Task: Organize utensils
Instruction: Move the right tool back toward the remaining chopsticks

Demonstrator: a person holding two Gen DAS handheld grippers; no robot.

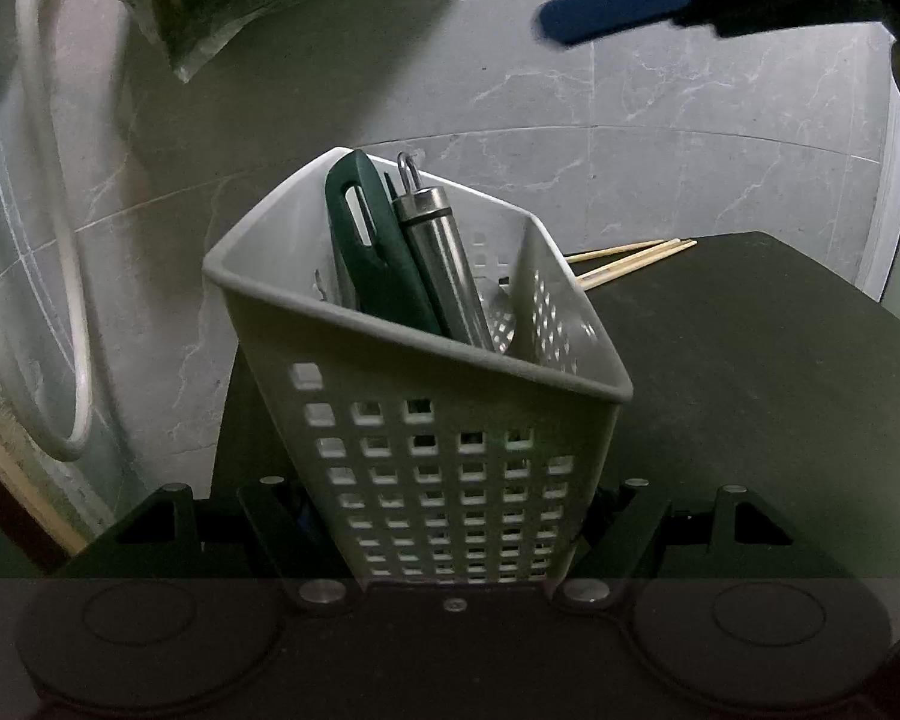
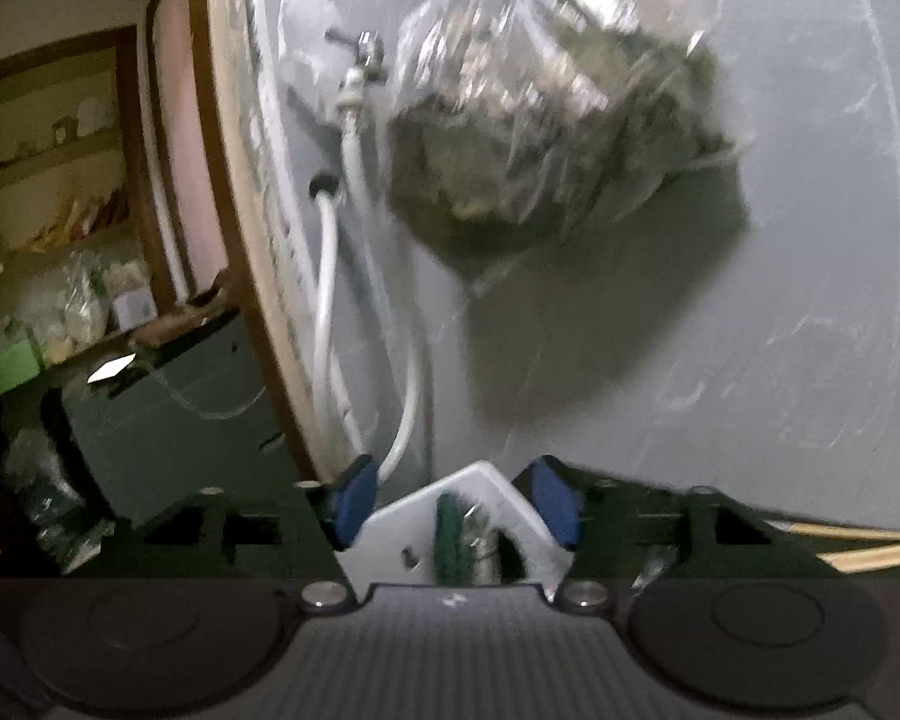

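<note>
Left tongs [image 1: 450,510] straddle the lower part of a white slotted basket [image 1: 426,480], one finger on each side of it. The pads are hidden behind its walls, so whether they press on it or only flank it cannot be told. The basket stands near the left edge of a dark table [image 1: 750,390], its open top facing the camera. Two utensils lean in its left compartment: a dark green handle [image 1: 378,252] with a slot near its end and, touching it on the right, a steel handle [image 1: 444,264] topped by a hanging loop. Something perforated and metallic shows low in the same compartment, too hidden to name. Pale chopsticks [image 1: 630,258] lie on the table behind the basket's right corner, their tips reaching past the table's far edge. Right tongs [image 2: 455,498] hang above the basket with their blue pads [image 2: 354,501] spread apart and nothing between them; the basket's rim and both handles show below the gap. That view is blurred. On the grey marbled wall behind hangs a clear plastic bag [image 2: 546,108] of dark greens, and beside it a white hose [image 2: 330,276] loops down from a tap [image 2: 366,60].
</note>
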